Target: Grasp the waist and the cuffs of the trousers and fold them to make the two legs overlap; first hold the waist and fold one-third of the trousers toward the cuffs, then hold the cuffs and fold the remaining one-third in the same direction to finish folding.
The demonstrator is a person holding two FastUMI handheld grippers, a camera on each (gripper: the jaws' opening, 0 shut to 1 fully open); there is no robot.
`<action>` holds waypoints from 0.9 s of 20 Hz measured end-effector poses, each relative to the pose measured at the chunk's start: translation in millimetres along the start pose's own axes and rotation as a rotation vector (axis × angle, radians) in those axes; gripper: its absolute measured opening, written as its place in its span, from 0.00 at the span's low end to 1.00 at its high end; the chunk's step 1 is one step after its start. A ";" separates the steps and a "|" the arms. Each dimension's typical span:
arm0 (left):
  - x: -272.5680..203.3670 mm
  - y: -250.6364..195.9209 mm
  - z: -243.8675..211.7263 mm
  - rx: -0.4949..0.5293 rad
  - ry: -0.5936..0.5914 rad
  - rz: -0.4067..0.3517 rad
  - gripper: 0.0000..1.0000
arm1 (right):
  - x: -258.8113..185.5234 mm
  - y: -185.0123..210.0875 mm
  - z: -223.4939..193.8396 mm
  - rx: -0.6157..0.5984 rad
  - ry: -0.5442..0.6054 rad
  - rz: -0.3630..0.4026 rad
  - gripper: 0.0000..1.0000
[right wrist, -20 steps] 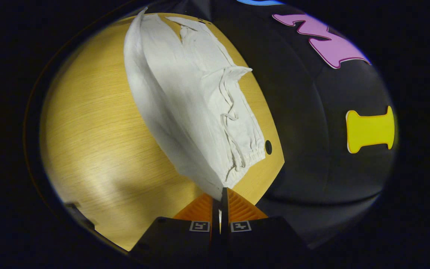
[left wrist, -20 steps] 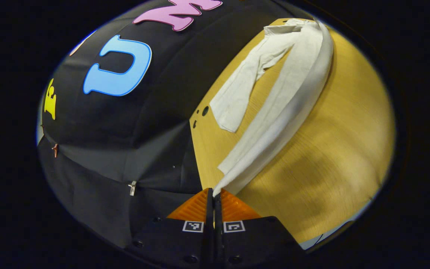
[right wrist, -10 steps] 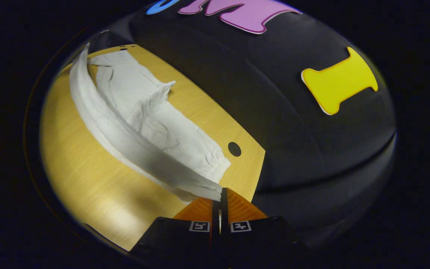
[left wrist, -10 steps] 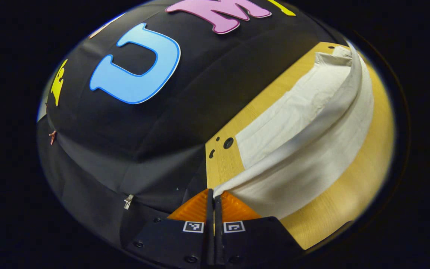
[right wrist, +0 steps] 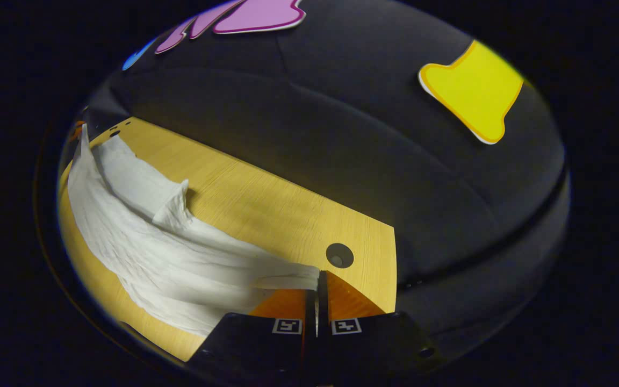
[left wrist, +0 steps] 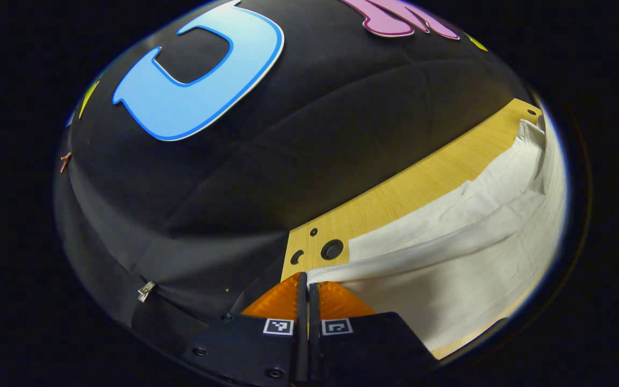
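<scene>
White trousers stretch across the wooden table in the left gripper view, one leg laid over the other. My left gripper is shut on the cuff end of the upper leg, low near the table's corner. In the right gripper view the same trousers run off to the left, with a bunched peak of cloth in the middle. My right gripper is shut on the waist end, close above the table.
Round holes mark the table corner beside the left gripper, and another hole lies just past the right gripper. The black booth wall rises right behind the table's far edge in both views.
Both grippers have carried their ends of the trousers down and toward the far edge, laying the lifted leg over the other. The views tilted from looking down on the table to nearly level.
</scene>
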State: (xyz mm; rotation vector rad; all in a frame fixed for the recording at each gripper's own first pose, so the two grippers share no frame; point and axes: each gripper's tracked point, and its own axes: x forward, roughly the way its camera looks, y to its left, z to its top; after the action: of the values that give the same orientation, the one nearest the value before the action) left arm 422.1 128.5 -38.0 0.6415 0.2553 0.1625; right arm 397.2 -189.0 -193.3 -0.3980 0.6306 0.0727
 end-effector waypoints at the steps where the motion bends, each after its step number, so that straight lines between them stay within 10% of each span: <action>1: 13.1 -4.0 2.4 -0.030 0.009 -0.006 0.05 | 11.2 -0.8 2.9 0.034 0.001 -0.005 0.00; 10: 60.1 -48.3 -21.5 -0.295 0.095 -0.052 0.05 | 49.9 16.3 -27.6 0.355 0.143 0.054 0.19; 11: 60.0 -57.6 -18.0 -0.350 0.084 -0.076 0.06 | 48.7 19.7 -24.2 0.383 0.141 0.073 0.45; 15: 36.4 -59.9 0.9 -0.464 0.016 -0.117 0.47 | 23.7 4.3 -22.6 0.342 0.118 0.050 0.82; 18: 1.8 -50.1 29.8 -0.500 -0.095 -0.143 0.99 | -5.4 -17.0 -29.3 0.304 0.110 0.012 0.98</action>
State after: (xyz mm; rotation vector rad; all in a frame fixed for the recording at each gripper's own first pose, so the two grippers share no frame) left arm 435.8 72.4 -45.9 0.1327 0.1587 0.0537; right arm 379.6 -215.6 -205.9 -0.1043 0.7406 -0.0341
